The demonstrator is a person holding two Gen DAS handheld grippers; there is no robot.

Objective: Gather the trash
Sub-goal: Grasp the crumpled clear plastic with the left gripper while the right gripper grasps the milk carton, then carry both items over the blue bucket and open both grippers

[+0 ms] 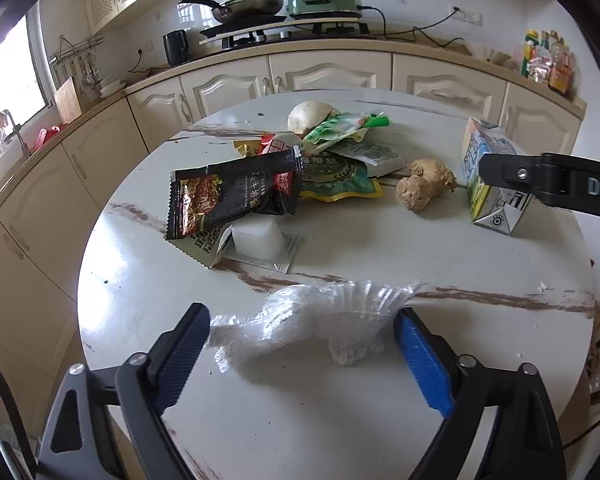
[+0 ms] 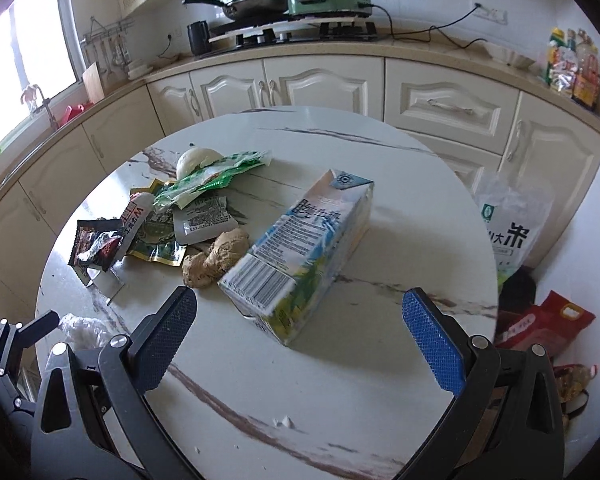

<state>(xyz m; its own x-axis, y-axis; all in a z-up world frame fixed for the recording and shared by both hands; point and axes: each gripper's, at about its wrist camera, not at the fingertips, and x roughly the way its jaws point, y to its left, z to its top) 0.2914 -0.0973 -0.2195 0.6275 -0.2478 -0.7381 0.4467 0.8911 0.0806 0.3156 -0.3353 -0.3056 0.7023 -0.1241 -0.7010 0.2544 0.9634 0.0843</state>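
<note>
Milk carton barcode end toward wide right gripper, left gripper wide around clear bag.

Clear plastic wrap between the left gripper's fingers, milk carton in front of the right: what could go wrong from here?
1. The clear plastic wrap is thin and crumpled; the open left gripper may pinch only a fold and let it slip out.
2. The milk carton lies on its side, about as wide as the open right gripper, so a finger could push it instead of straddling it.
3. A pushed carton could knock the ginger root beside it.
</note>
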